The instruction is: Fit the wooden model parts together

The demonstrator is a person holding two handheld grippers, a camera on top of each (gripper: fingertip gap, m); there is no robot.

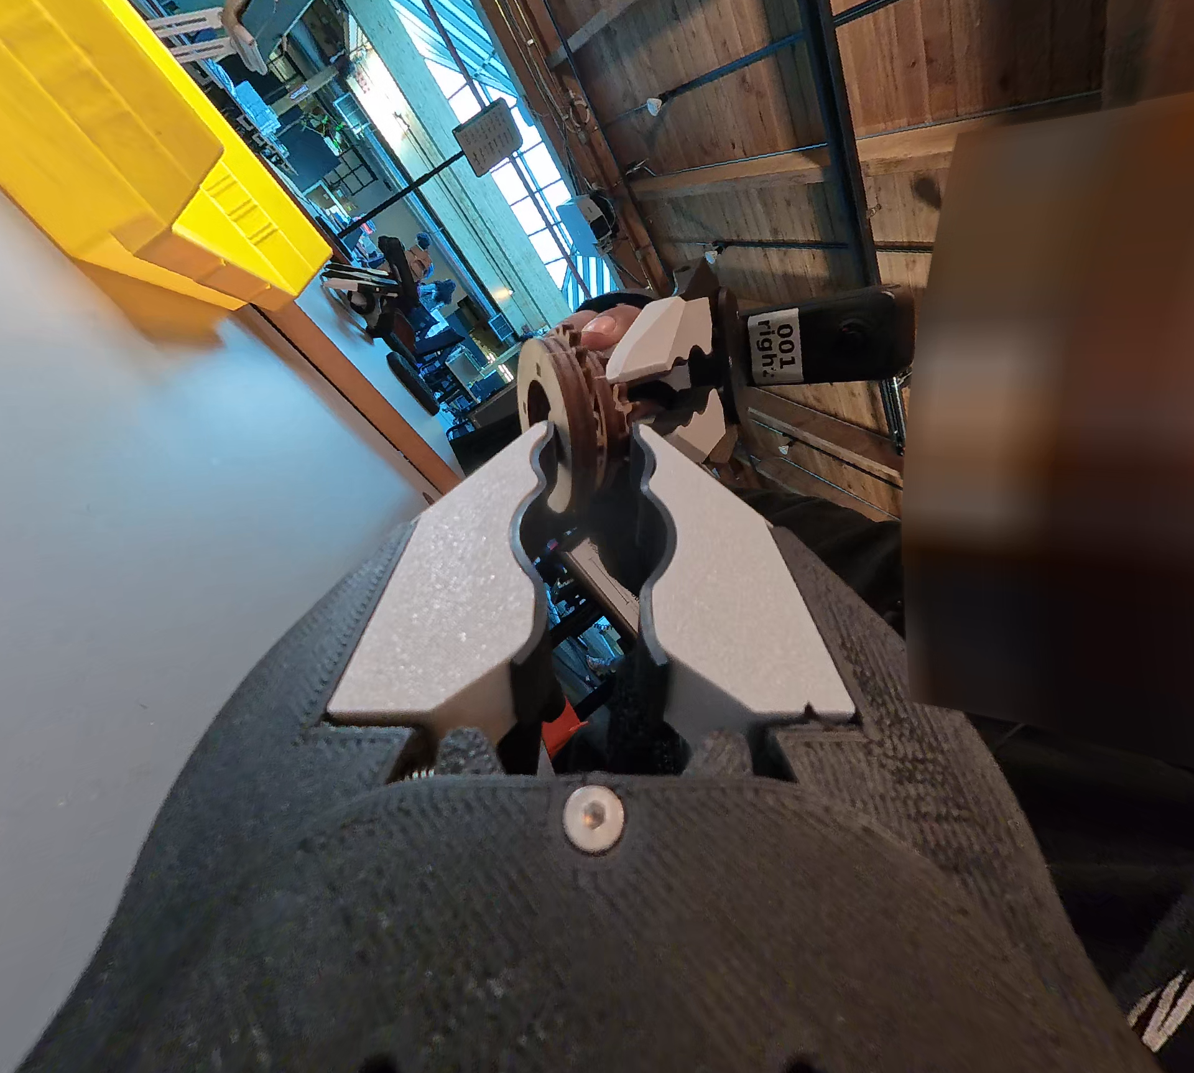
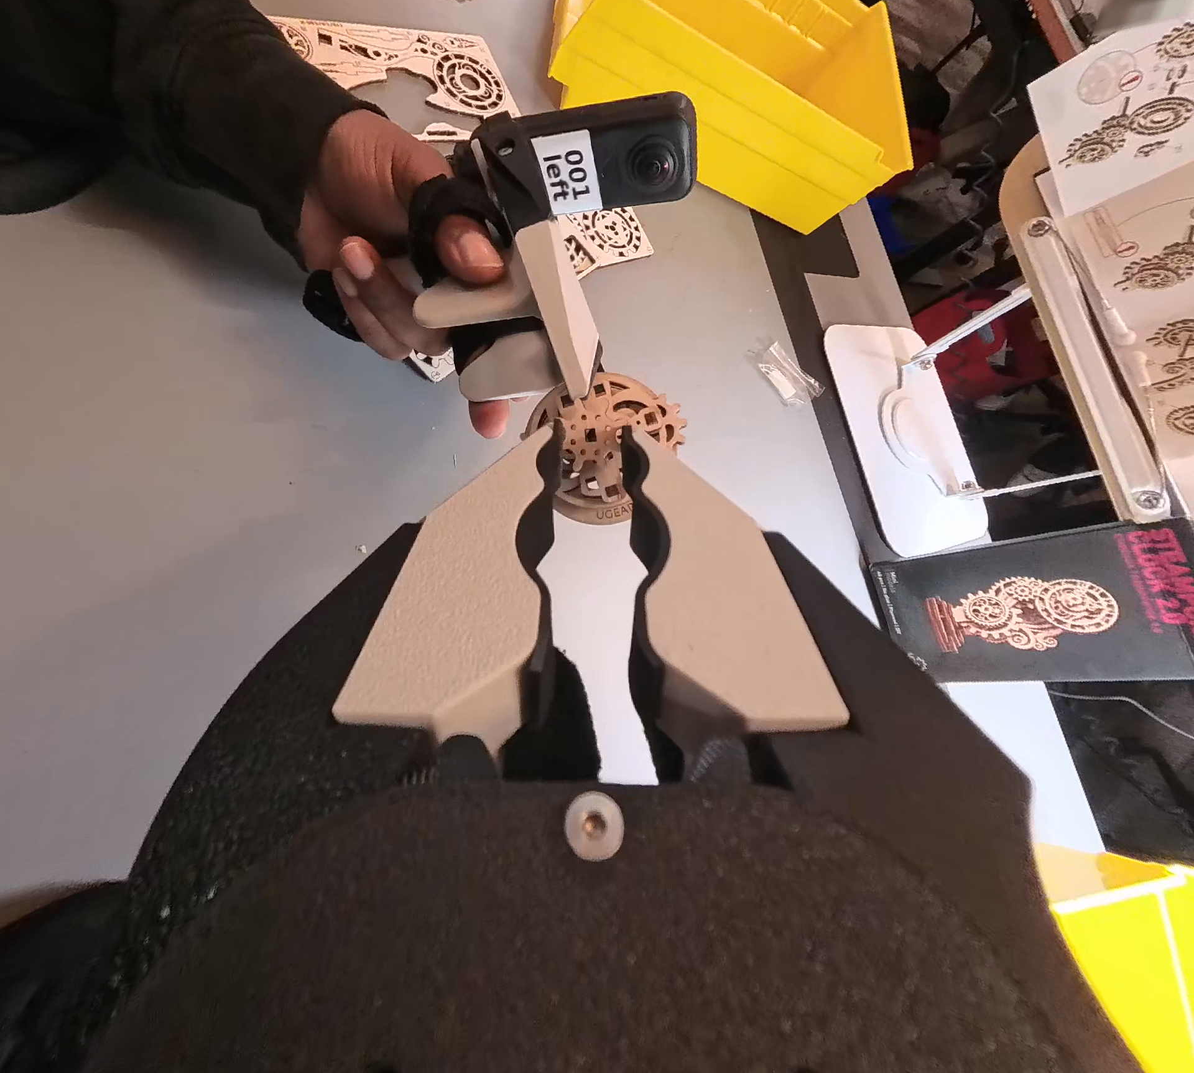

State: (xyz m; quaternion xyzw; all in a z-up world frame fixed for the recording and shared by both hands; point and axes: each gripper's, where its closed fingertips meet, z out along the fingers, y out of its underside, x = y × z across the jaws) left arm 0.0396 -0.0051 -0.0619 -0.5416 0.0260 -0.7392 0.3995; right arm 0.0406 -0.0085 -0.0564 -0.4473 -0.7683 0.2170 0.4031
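A round wooden gear assembly (image 1: 572,408) of stacked discs and cogs is held in the air between both grippers. My left gripper (image 1: 591,444) is shut on its rim, edge-on. In the right wrist view the assembly (image 2: 597,438) shows its face with small cogs. My right gripper (image 2: 591,447) is shut on a small cog at its front. The left gripper (image 2: 578,376) comes down from above onto the assembly's top edge. The right gripper (image 1: 636,389) shows beyond the assembly in the left wrist view.
Yellow bins (image 2: 730,53) stand at the back of the grey table (image 2: 161,460). Laser-cut wooden sheets (image 2: 413,66) lie at the back left. A black kit box (image 2: 1047,609), an instruction stand (image 2: 1124,240) and a small plastic bag (image 2: 785,373) are to the right. My two grippers' fingertips are within a few centimetres of each other.
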